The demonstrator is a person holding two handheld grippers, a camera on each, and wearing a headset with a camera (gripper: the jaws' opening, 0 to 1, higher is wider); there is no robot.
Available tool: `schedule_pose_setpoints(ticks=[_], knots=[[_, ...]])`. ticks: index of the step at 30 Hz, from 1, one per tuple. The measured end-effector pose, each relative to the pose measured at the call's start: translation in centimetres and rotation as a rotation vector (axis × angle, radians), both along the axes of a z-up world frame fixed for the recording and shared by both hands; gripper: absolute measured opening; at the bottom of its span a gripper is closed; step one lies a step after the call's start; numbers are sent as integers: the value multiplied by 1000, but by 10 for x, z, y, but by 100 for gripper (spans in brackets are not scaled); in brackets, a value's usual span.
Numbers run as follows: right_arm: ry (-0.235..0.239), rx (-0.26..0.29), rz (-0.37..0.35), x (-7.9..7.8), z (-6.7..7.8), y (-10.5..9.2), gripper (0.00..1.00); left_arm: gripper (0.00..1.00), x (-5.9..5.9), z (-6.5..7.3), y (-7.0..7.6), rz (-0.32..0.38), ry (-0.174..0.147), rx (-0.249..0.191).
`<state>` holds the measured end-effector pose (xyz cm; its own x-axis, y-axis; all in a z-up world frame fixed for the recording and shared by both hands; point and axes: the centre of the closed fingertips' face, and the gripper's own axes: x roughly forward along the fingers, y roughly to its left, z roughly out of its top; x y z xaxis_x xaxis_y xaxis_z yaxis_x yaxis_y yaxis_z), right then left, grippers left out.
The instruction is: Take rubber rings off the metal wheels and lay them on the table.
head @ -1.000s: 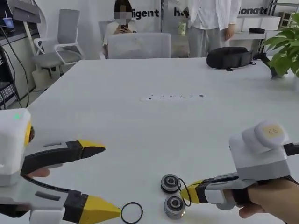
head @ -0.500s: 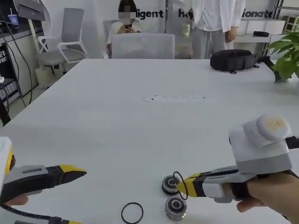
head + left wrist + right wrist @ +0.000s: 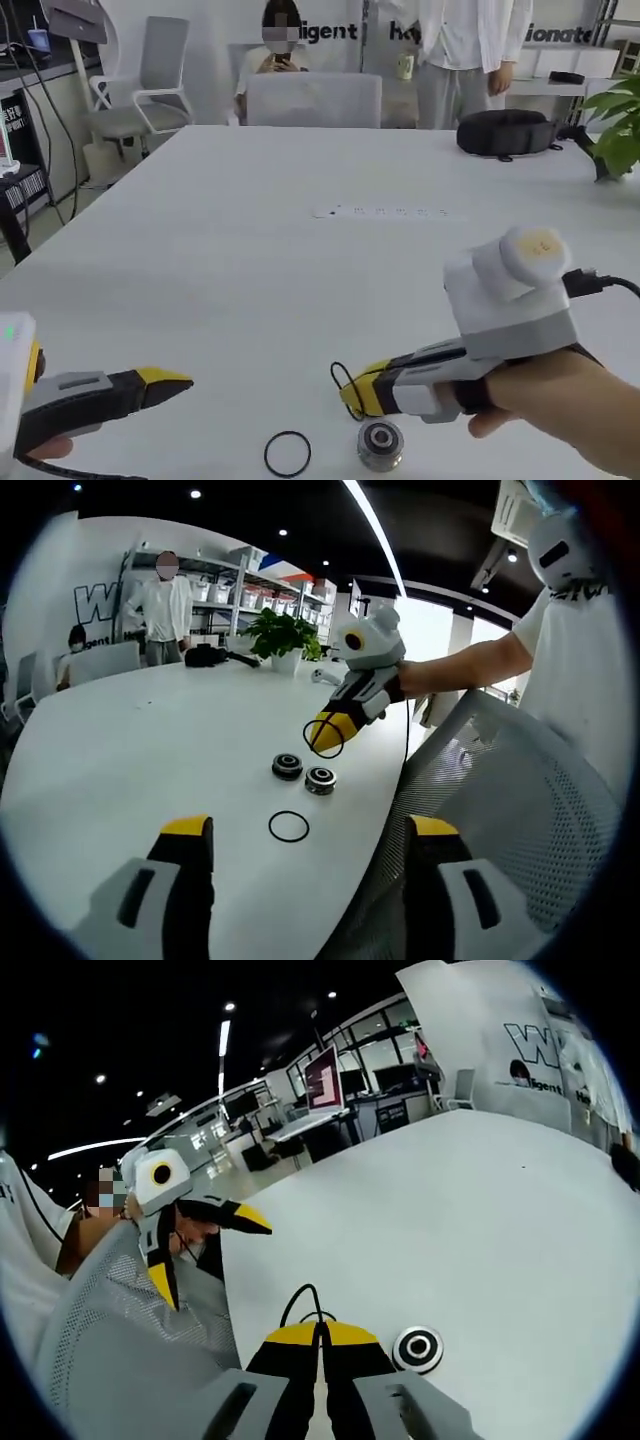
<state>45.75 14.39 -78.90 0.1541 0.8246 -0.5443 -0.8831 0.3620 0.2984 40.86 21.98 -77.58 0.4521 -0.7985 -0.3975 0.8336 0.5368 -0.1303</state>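
White table (image 3: 250, 260), near edge, items from left to right.

1. Left gripper (image 3: 310, 830). Yellow-tipped jaws spread wide and holding nothing. It is at the near left, above the table edge and well apart from the other items. In the head view one jaw reaches in from the left.

2. Loose rubber ring (image 3: 287, 453). A thin black hoop lying flat on the table near its edge, just left of the wheels. In the left gripper view it lies between that gripper's open jaws, further out.

3. Pinched rubber ring (image 3: 340, 378). A black hoop standing up from the right gripper's tips, off the table surface.

4. Right gripper (image 3: 350, 392). Jaws pressed together on the pinched rubber ring. It points left and sits above the wheels.

5. Near wheel (image 3: 379, 443). Metal, lying flat on the table just right of the loose rubber ring.

6. Far wheel (image 3: 287, 766). It sits just beside the near wheel. In the head view the right gripper hides it.

7. Black bag (image 3: 505, 133). On the table at the far right.

8. Plant (image 3: 620, 120). Green leaves at the far right edge.
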Motion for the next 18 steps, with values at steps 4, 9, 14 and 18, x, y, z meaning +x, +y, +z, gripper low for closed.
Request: schedule_pose_setpoints(ticks=[4, 9, 14, 18], knots=[[-2, -18, 32, -1, -5, 10, 0, 77, -3, -1, 0, 7, 4, -4], [8, -64, 44, 4, -21, 17, 0, 76, -1, -2, 2, 24, 1, -10], [25, -86, 42, 9, -32, 25, 0, 76, -1, -1, 2, 30, -3, -8], [16, -116, 30, 13, -42, 28, 0, 76, -1, -2, 2, 29, 0, -3]])
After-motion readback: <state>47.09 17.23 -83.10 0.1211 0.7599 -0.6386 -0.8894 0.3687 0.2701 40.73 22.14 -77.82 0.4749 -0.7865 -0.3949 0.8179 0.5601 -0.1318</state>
